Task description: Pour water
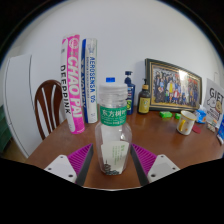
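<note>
Gripper view, single frame. Item one: gripper [113, 160], hand-held, its two fingers spread wide, magenta pads [80, 158] facing inward. Item two: water bottle [113, 128], clear plastic, green label, white cap in place, upright on the wooden table [150, 135], standing between the fingers with a visible gap at either side; neither pad presses on it, so it rests on its own base. Item three: tin cup [186, 122], small, metallic, on the table well off to the right of the bottle and beyond the fingers; probably the vessel to receive the water, though the task does not say so. Other items, along the wall: tall pink box [73, 68] and white box [91, 66], both standing on end; blue bottle [129, 94]; brown bottle [145, 97]; framed photograph [173, 84] leaning against the wall; wooden chair [46, 105] at the table's left side. Small green and blue objects near the photograph, too small to identify. Status of task, as judged: very little done. Gripper is placed around the bottle but no grasp made; bottle not lifted, not tilted, cap seemingly on; no water seen outside the bottle. Remaining: close the fingers on the bottle, lift, carry to a vessel, deal with the cap if it is sealed, tip and pour.
</note>
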`<act>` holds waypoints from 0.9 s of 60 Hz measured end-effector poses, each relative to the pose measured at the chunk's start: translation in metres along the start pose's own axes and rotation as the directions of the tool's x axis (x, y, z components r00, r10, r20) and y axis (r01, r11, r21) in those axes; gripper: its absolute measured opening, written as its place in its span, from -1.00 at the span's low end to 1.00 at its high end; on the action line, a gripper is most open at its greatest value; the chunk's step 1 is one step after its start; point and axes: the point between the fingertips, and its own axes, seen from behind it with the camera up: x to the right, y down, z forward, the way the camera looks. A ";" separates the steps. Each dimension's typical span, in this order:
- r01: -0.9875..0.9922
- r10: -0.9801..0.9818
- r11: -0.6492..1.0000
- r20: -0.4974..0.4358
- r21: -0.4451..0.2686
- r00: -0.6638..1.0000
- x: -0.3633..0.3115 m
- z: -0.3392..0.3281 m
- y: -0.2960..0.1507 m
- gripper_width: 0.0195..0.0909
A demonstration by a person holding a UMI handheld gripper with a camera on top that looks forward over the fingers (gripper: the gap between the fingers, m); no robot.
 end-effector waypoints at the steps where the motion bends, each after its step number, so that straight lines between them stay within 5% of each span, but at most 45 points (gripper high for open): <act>1: 0.001 -0.001 1.000 0.002 0.002 1.000 -0.001 0.003 0.000 0.48; 6: 0.013 -0.013 1.000 -0.009 0.023 1.000 0.003 0.009 0.000 -0.01; 18: 0.000 0.000 1.000 0.002 0.027 1.000 0.001 0.008 -0.005 -0.25; 30: -0.085 0.081 0.994 0.051 0.073 0.995 0.000 -0.002 -0.060 -0.27; 40: -0.389 0.361 0.913 0.197 0.127 0.912 0.012 -0.005 -0.148 -0.27; 54: -0.887 0.799 0.462 0.436 -0.002 0.415 0.089 0.009 -0.245 -0.27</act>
